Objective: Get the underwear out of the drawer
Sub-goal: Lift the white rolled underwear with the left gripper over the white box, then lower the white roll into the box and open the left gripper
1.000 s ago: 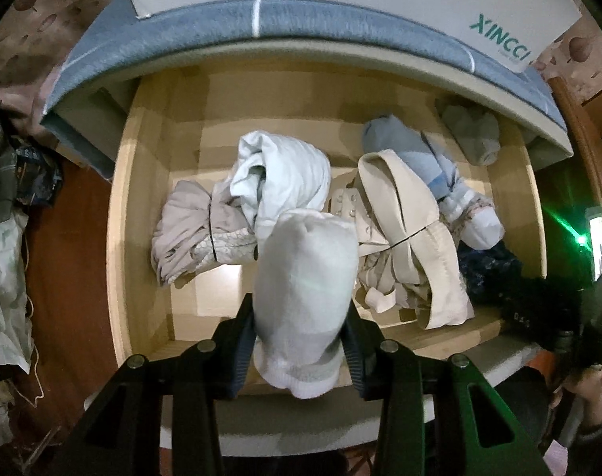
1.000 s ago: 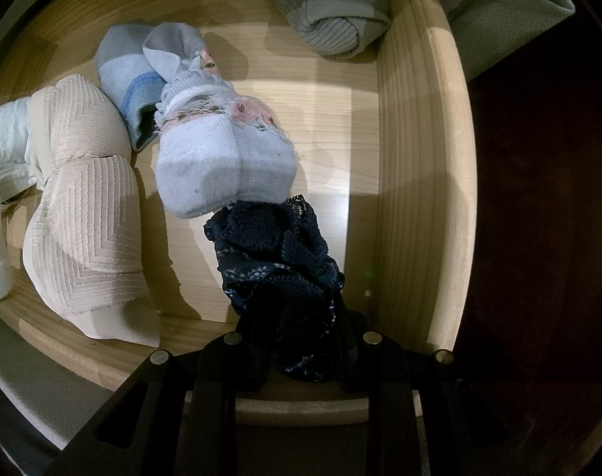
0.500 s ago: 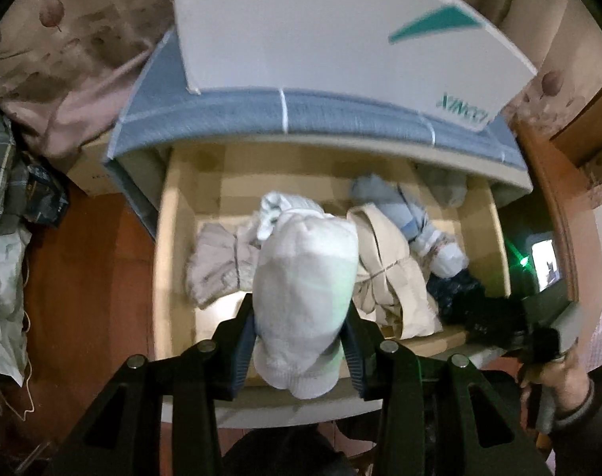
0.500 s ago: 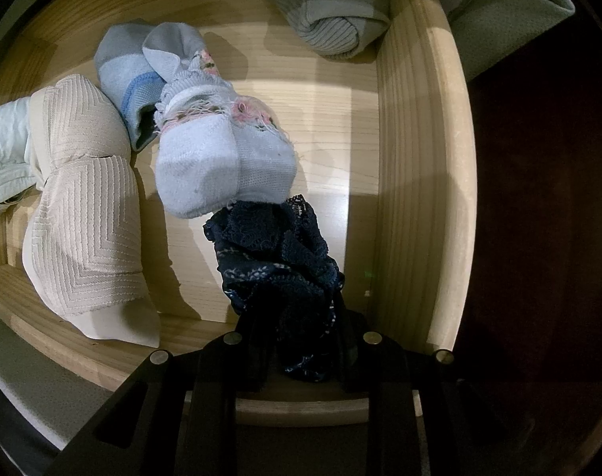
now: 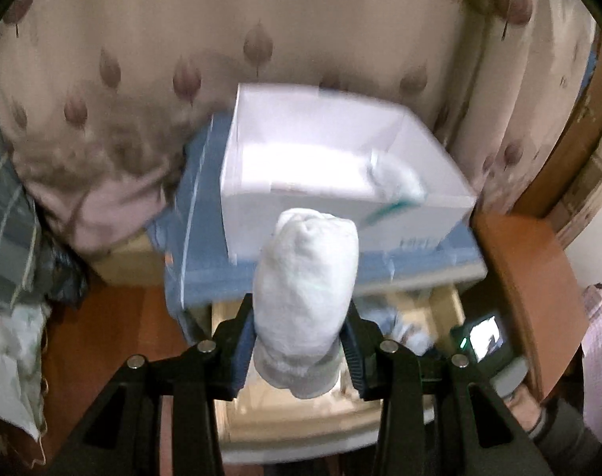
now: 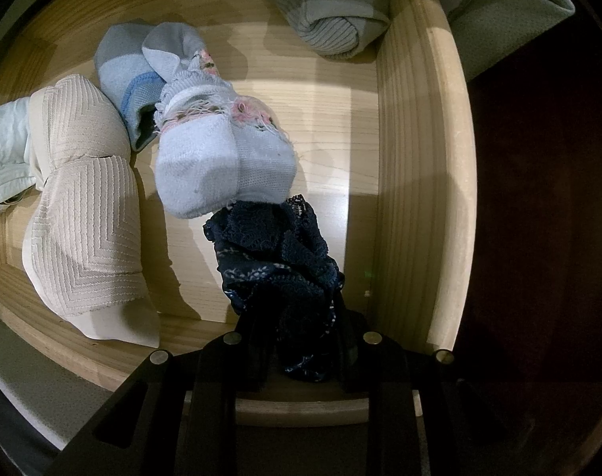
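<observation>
My left gripper (image 5: 301,341) is shut on a rolled white garment (image 5: 307,289) and holds it high above the open wooden drawer (image 5: 445,309), in front of a white box (image 5: 321,158). My right gripper (image 6: 301,345) is shut on dark navy lace underwear (image 6: 277,261) at the front right of the drawer (image 6: 416,158). Just beyond it lie a light blue rolled sock pair (image 6: 221,166), a blue-grey roll (image 6: 130,71), a beige ribbed garment (image 6: 83,206) and a grey-green roll (image 6: 332,20) in the far right corner.
The white box stands on a blue-topped cabinet (image 5: 194,246) with a white cloth item (image 5: 400,182) inside. A patterned curtain (image 5: 261,31) hangs behind. A brown wooden surface (image 5: 527,273) lies to the right, a red-brown floor (image 5: 102,329) and piled clothes (image 5: 7,261) to the left.
My left gripper has lifted the white garment up and out of the drawer, towards the white box. My right gripper has stayed still, shut on the navy underwear.
</observation>
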A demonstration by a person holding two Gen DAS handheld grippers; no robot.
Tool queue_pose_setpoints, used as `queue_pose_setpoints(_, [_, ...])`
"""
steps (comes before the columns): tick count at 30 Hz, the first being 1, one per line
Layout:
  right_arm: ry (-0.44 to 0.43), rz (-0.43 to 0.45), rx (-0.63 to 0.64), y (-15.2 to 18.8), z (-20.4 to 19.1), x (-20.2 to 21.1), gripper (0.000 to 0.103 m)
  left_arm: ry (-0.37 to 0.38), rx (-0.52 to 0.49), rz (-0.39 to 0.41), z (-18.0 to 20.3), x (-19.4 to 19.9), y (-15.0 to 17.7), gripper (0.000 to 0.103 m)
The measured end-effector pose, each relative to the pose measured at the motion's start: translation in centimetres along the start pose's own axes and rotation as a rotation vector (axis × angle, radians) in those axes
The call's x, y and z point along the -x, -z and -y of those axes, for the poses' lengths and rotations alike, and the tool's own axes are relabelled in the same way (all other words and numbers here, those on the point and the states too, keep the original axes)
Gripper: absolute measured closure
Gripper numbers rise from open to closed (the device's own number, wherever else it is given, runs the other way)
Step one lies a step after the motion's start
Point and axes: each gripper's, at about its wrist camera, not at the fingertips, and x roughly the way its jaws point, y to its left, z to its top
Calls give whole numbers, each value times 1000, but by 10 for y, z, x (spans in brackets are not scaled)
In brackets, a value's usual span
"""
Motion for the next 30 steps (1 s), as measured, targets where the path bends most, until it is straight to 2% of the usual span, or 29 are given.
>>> queue_pose_setpoints(4, [2,-2,1,0,-1,0,80,-18,-32,57,-2,11,-37,63])
queue_pose_setpoints(7, [2,-1,0,0,-2,0,80,-27,-20,84,-4,6,-64,63])
queue_pose_setpoints(10, [2,-1,0,0,-2,0,80,-44,-6,92,-4,-5,-86,63])
queue_pose_setpoints(14, [2,-1,0,0,-2,0,80,-92,-17,64,-1,-30,-110,63])
queue_pose_setpoints(19, [3,-1,0,-1,-3,0,80,-123,-32,30,7,-62,-125,63])
queue_pose_setpoints(25, [-1,2,0,-1,-3,0,79,-156,-51,-55,13,-106,-122,63])
queue_pose_setpoints(30, [0,2,1,-1,-4,0,79,-179,-11,-108,5,-127,-117,62])
